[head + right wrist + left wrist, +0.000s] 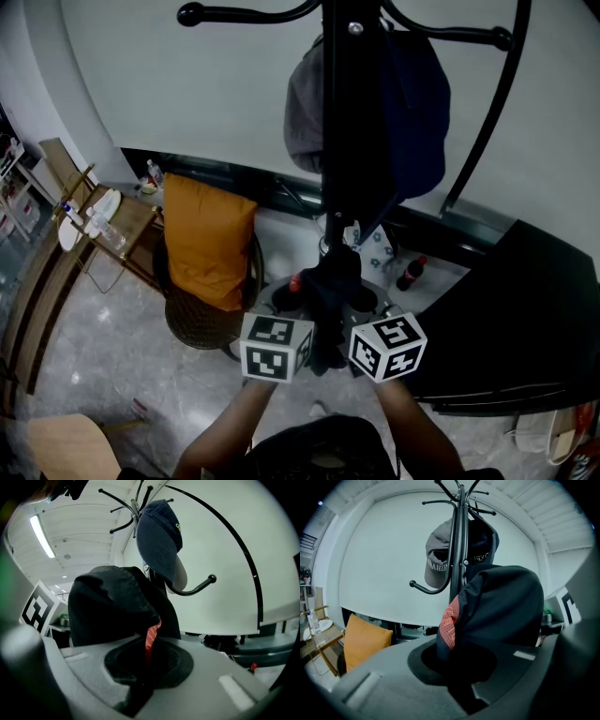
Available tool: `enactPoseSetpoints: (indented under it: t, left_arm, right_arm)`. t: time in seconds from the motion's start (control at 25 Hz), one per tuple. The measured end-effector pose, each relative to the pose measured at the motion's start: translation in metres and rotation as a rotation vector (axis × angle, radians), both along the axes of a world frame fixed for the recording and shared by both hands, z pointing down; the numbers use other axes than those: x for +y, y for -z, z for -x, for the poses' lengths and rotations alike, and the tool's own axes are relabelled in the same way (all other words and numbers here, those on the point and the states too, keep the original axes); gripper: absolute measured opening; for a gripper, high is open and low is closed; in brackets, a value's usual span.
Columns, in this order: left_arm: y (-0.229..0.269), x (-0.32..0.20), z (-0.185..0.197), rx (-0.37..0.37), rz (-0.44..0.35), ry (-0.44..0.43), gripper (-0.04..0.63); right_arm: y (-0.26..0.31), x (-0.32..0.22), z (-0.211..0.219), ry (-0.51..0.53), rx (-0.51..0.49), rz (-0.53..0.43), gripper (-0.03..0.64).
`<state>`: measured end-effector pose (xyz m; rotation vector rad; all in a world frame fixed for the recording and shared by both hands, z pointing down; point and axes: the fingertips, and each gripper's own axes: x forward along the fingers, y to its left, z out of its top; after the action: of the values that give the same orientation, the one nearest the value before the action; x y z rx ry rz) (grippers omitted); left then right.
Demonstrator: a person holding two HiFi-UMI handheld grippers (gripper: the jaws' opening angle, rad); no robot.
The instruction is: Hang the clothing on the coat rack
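Observation:
A dark garment [330,286] with a red mesh lining hangs bunched in front of the black coat rack [336,122]. Both grippers hold it from below. My left gripper [305,317] is shut on the garment [499,606], and the lining [450,620] shows at the jaws [459,667]. Shut on the same garment [117,606] from the other side is my right gripper [361,317], seen also in its own view [143,667]. A grey cap [303,103] and a navy cap [419,103] hang on the rack. One free curved hook [197,588] shows in the right gripper view.
An orange cushion [206,239] leans in a wicker chair left of the rack. A wooden side table [127,230] with a bottle stands further left. A black table [530,319] fills the right. A cola bottle [411,273] stands on the floor near the rack's base.

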<state>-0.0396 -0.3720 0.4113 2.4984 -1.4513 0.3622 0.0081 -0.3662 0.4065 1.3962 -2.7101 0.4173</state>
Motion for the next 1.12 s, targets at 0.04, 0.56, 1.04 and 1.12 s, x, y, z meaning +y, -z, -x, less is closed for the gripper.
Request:
enactPoseSetpoints:
  t: [0.04, 0.56, 1.04, 1.12]
  left_arm:
    - [-0.001, 0.0, 0.0, 0.0, 0.002, 0.0, 0.029]
    - [-0.009, 0.0, -0.001, -0.002, 0.011, -0.01, 0.029]
    - [-0.023, 0.008, -0.003, 0.017, 0.036, -0.017, 0.029]
    - [-0.024, 0.009, -0.002, 0.014, 0.038, -0.015, 0.029]
  right_arm:
    - [-0.001, 0.0, 0.0, 0.0, 0.001, 0.002, 0.026]
    - [-0.01, 0.002, 0.002, 0.003, 0.004, 0.018, 0.026]
    - [-0.022, 0.008, 0.002, -0.012, 0.001, 0.033, 0.026]
    - [-0.024, 0.009, 0.002, -0.015, -0.001, 0.036, 0.027]
